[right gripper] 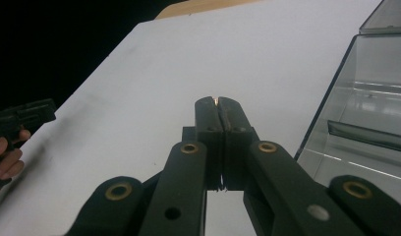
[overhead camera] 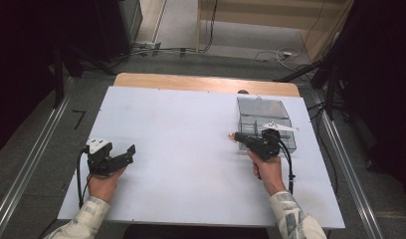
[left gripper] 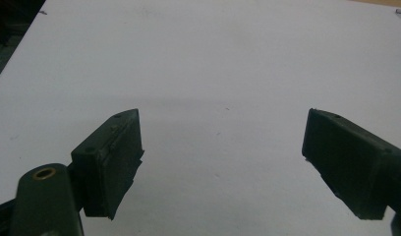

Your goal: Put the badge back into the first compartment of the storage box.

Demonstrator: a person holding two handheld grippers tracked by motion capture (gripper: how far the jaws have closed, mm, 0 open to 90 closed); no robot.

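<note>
My left gripper [overhead camera: 116,152] rests low over the white table top [overhead camera: 181,149] at the left, jaws wide apart with nothing between them [left gripper: 223,125]. My right gripper [overhead camera: 237,137] is at the right, pointing left, just in front of a clear plastic compartment box [overhead camera: 263,117]. Its jaws are pressed together [right gripper: 217,101], and a tiny pinkish-orange thing [overhead camera: 232,135] pokes out at their tips [right gripper: 216,100]. I cannot tell what that thing is. The box [right gripper: 370,93] stands open right beside the jaws.
A bare wooden strip [overhead camera: 206,82] runs along the table's far edge. Cables and dark stands crowd the floor beyond and at both sides. The other hand with its gripper [right gripper: 21,116] shows at the left of the right gripper view.
</note>
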